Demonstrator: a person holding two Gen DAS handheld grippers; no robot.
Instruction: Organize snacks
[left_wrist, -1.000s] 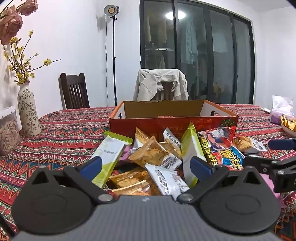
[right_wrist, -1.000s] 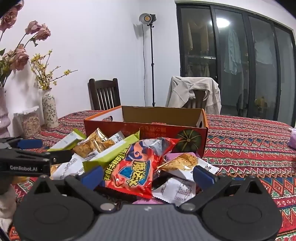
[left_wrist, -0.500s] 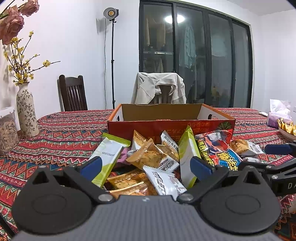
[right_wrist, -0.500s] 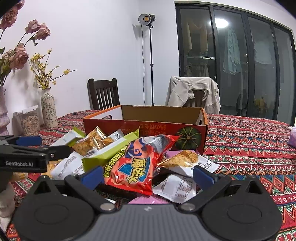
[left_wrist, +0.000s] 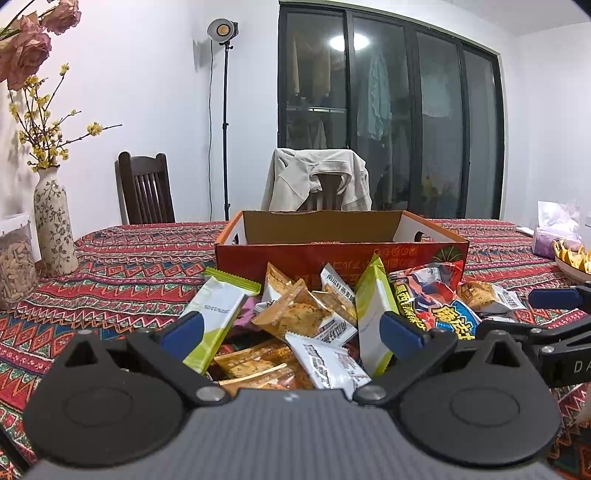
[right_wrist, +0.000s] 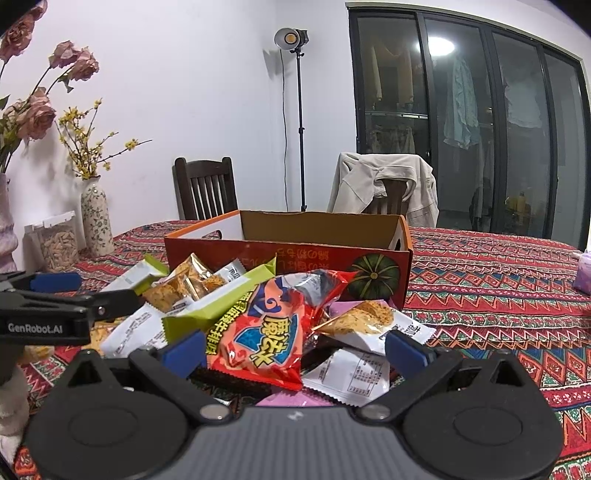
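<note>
Snack packets (left_wrist: 306, 332) sit heaped loose right before the open orange carton (left_wrist: 332, 254); a red bag (right_wrist: 266, 332) lies on top, and green-and-white sachets (left_wrist: 218, 314) lean tilted.

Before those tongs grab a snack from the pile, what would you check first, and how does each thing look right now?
1. Left tongs open and holding nothing: ok.
2. Right tongs open and holding nothing: ok.
3. Cardboard box open on top, ready for snacks: ok.
4. Box has room inside: cannot tell, its floor is hidden by the front wall.
5. Red chip bag lies on top of the pile, between the right tongs: ok.
6. Snacks overlap, so one may drag its neighbours: not ok.
</note>
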